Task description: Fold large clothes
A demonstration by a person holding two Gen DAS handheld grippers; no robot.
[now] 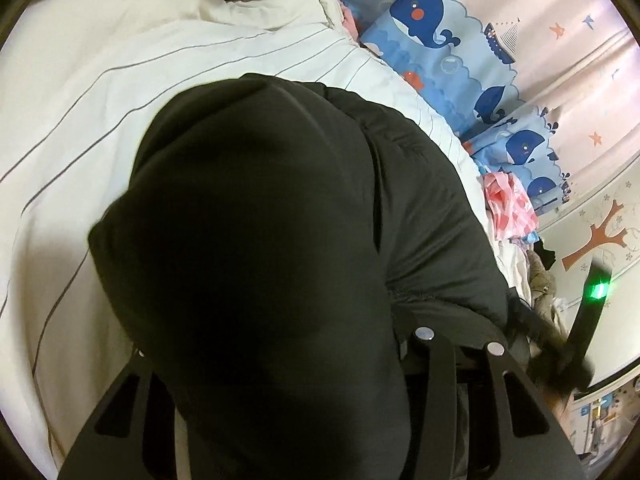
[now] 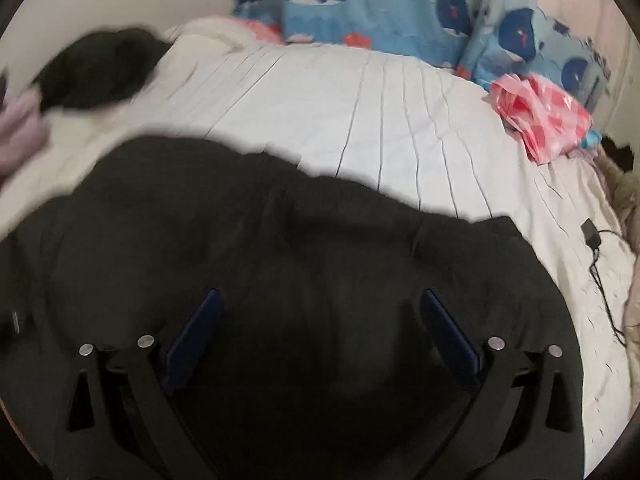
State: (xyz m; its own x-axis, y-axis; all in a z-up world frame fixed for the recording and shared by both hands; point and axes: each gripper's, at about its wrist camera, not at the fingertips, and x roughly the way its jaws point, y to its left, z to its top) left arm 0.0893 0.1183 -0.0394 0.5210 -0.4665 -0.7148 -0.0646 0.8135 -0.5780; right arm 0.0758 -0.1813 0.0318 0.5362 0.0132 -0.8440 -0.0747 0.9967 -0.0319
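A large black garment (image 1: 280,200) lies on a white striped bed sheet (image 1: 100,100). In the left wrist view a thick fold of it bulges up between the arms of my left gripper (image 1: 288,304) and hides both fingertips; the jaws are shut on that fold. In the right wrist view the same black garment (image 2: 280,220) spreads flat across the near part of the bed. My right gripper (image 2: 322,292) hovers over it with its blue pads (image 2: 196,332) far apart and nothing pinched between them. This view is blurred.
Blue whale-print bedding (image 2: 380,12) lines the far side of the bed. A pink and white bundle (image 2: 540,116) lies at the right, and a black charger with its cable (image 2: 592,236) near the right edge. Another dark garment (image 2: 96,68) and a lilac cloth (image 2: 20,132) lie far left.
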